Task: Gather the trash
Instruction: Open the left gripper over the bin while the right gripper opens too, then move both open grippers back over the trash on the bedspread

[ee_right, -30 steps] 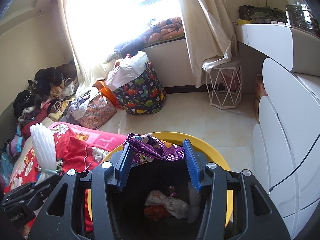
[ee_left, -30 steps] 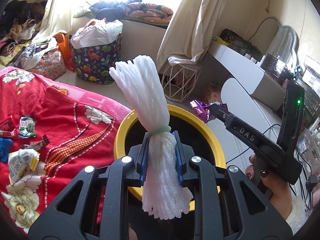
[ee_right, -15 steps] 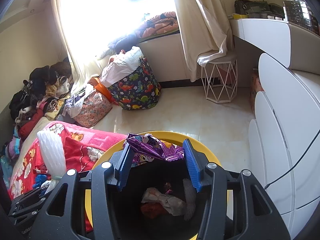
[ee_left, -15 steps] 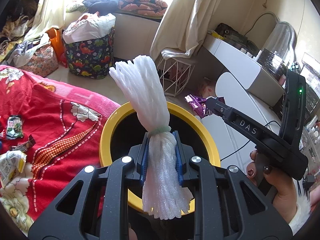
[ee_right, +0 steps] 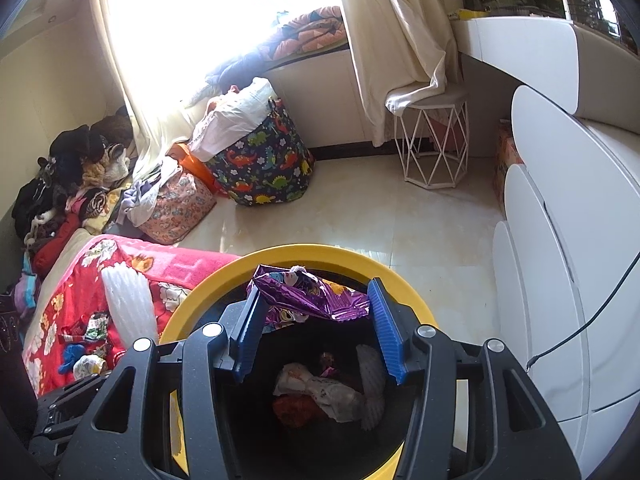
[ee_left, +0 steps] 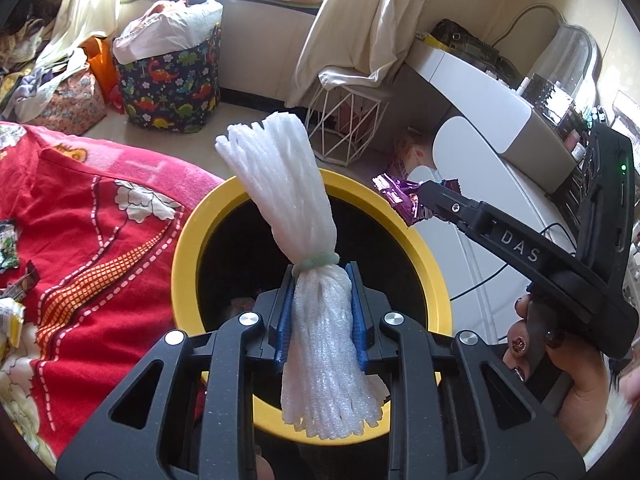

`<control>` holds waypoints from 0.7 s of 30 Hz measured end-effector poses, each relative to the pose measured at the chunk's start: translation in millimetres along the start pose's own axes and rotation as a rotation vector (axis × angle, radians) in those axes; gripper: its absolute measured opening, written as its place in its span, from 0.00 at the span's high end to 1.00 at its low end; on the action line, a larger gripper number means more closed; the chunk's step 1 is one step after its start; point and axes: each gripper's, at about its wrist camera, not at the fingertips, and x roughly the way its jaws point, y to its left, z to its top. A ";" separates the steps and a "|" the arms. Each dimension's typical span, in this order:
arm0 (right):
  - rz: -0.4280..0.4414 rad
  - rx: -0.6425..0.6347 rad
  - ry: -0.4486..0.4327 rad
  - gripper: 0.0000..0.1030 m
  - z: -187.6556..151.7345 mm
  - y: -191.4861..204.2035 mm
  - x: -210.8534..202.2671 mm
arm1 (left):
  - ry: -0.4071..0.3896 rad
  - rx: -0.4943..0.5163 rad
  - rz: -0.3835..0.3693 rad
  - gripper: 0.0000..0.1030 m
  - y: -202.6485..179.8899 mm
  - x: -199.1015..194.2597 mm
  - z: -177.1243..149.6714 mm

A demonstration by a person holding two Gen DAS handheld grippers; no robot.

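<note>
My left gripper (ee_left: 320,276) is shut on a white foam net bundle (ee_left: 280,184) tied with a green band, held upright over the near side of a yellow-rimmed black bin (ee_left: 184,256). My right gripper (ee_right: 316,292) hangs over the same bin (ee_right: 304,252), a crumpled purple wrapper (ee_right: 312,300) spanning its blue pads. Its jaws are opening, and the wrapper still touches both pads. In the left wrist view the right gripper (ee_left: 436,200) shows that wrapper (ee_left: 396,196) at its tip above the bin's far rim. Trash (ee_right: 320,388) lies at the bin's bottom.
A red flowered blanket (ee_left: 100,240) left of the bin carries several small wrappers (ee_right: 92,328). A dinosaur-print basket (ee_right: 264,168) and a white wire stool (ee_right: 436,148) stand on the tiled floor. White rounded drawers (ee_right: 560,240) and a dangling cable (ee_right: 592,312) are on the right.
The left gripper has moved in and down over the bin with the foam bundle, so the bin looks larger. The right gripper's pads stand slightly wider apart around the purple wrapper.
</note>
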 end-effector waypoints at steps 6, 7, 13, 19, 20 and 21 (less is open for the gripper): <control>0.006 0.039 0.003 0.45 -1.4 -6.5 6.2 | 0.016 -0.004 0.016 0.74 2.8 7.7 -0.5; 0.008 0.045 0.005 0.42 -1.6 -7.3 7.4 | 0.015 -0.007 0.017 0.70 2.8 8.1 -0.6; 0.017 0.066 -0.002 0.32 -4.5 -10.8 9.5 | -0.001 0.006 0.030 0.50 0.5 5.7 -1.2; -0.008 0.053 -0.036 0.24 -6.4 -11.2 6.9 | -0.040 0.010 0.051 0.24 0.7 -5.7 -0.7; -0.012 0.048 -0.043 0.23 -7.1 -10.8 6.5 | -0.046 0.011 0.057 0.22 1.6 -8.1 0.0; -0.018 0.040 -0.048 0.22 -8.0 -10.1 6.0 | -0.057 0.012 0.066 0.17 2.9 -11.6 0.5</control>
